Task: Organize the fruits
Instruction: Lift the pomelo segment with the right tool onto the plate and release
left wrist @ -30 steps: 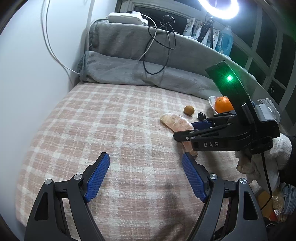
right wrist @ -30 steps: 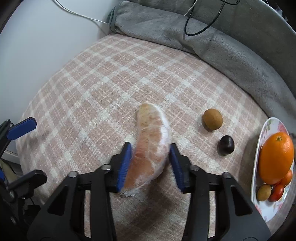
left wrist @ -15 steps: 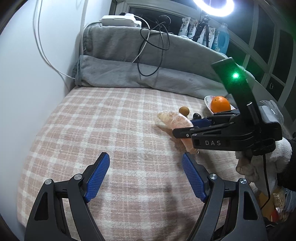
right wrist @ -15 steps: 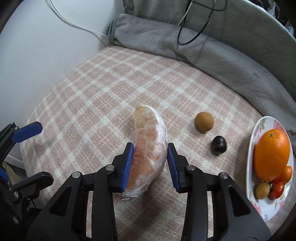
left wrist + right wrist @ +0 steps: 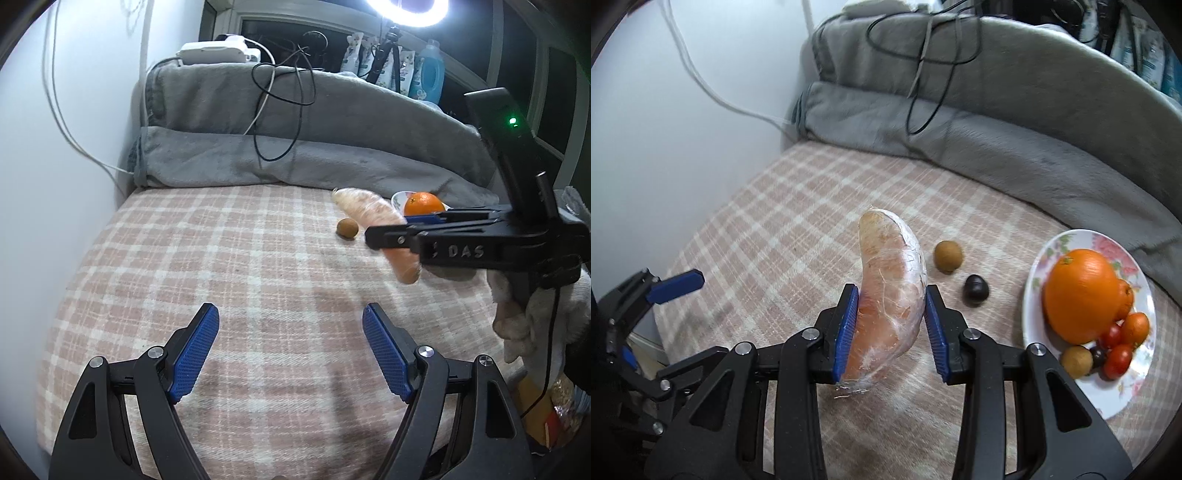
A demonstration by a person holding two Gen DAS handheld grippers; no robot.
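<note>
My right gripper [image 5: 890, 328] is shut on a plastic-wrapped pomelo wedge [image 5: 890, 291], held clear above the checked blanket [image 5: 783, 229]; the same wedge [image 5: 373, 216] shows in the left wrist view in the right gripper [image 5: 391, 230]. A small brown fruit [image 5: 948, 256] and a dark round fruit [image 5: 976, 290] lie on the blanket beside it. To the right sits a flowered plate [image 5: 1038, 269] with a large orange [image 5: 1080, 299], small tomatoes and other small fruits. My left gripper [image 5: 290, 349] hangs open over bare blanket, nothing between its fingers.
A grey blanket roll [image 5: 332, 162] with black and white cables [image 5: 280, 110] runs along the back. A white wall [image 5: 55, 147] borders the left. A gloved hand [image 5: 535, 310] holds the right gripper. Bottles stand on the window sill behind.
The right gripper closed on the pomelo wedge and lifted it off the blanket, up and toward the plate. The left gripper stayed open and shifted slightly.
</note>
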